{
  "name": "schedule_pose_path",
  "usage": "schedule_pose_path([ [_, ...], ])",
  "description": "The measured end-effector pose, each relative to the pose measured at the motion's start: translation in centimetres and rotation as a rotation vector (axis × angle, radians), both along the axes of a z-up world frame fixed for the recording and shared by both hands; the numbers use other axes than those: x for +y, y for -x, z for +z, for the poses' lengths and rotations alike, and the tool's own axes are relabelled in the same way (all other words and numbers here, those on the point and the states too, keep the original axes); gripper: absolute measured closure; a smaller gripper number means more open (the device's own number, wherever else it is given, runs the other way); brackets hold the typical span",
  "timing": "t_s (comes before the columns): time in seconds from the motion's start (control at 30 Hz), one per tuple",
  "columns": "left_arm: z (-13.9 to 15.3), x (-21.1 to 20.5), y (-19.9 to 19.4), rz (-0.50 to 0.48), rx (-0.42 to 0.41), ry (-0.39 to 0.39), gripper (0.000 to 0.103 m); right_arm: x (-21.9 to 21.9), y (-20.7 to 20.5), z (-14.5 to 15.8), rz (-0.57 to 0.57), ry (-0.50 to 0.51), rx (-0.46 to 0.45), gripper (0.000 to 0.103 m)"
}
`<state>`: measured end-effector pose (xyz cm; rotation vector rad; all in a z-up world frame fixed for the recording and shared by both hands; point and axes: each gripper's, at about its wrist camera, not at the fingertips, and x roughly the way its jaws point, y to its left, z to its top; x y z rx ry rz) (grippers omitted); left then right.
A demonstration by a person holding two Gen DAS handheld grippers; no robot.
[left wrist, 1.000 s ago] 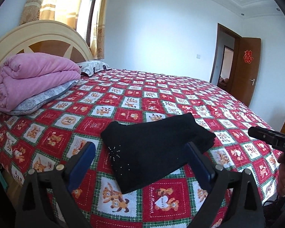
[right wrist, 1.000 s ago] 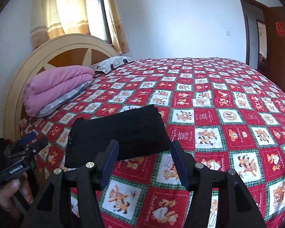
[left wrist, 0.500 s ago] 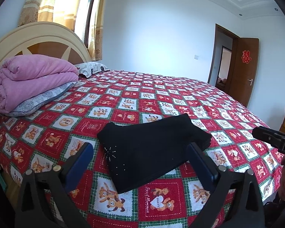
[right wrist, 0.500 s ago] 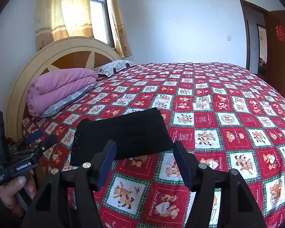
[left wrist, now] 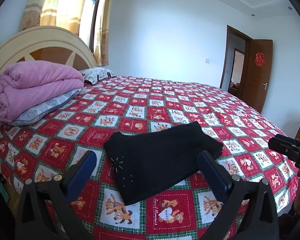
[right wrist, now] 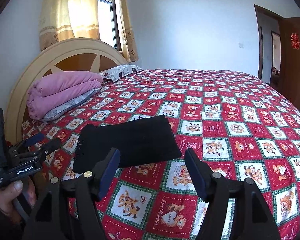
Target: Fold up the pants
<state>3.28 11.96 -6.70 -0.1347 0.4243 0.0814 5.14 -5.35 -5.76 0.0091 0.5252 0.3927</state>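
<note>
Black pants (left wrist: 160,156) lie folded into a compact rectangle on the red bear-patterned bedspread (left wrist: 170,104), near its front edge. My left gripper (left wrist: 148,158) hovers just short of them, open wide, nothing touching its blue pads. From the right wrist view the same pants (right wrist: 130,142) sit ahead and slightly left of my right gripper (right wrist: 152,156), whose jaws are opening with nothing between them. That view also shows the left gripper (right wrist: 40,142) at the far left, held in a hand. The right gripper's tip (left wrist: 286,148) pokes in at the right edge of the left wrist view.
A folded pink quilt (left wrist: 34,86) rests on a grey pillow (left wrist: 46,108) by the cream headboard (left wrist: 40,40); a second patterned pillow (left wrist: 98,76) lies behind it. A brown door (left wrist: 258,74) stands open at the far right. Curtains (right wrist: 70,14) cover the window.
Both grippers have drawn back a little from the pants and their jaws stand wider. The pants have not moved.
</note>
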Motion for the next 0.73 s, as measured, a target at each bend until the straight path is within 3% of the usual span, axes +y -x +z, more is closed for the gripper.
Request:
schedule_pose_path([
  [0.23,0.4,0.0,-0.1,-0.002,-0.003,0.037,0.000,-0.3,0.5,0.3,-0.012,-0.001,-0.017,0.034],
  [0.43,0.2,-0.2,-0.2,0.051,-0.005,-0.010,0.000,-0.4,0.5,-0.3,-0.020,0.005,-0.003,0.034],
  [0.73,-0.5,-0.3,0.0,-0.009,-0.015,0.009,0.000,-0.4,0.2,-1.3,-0.028,0.016,0.020,0.034],
])
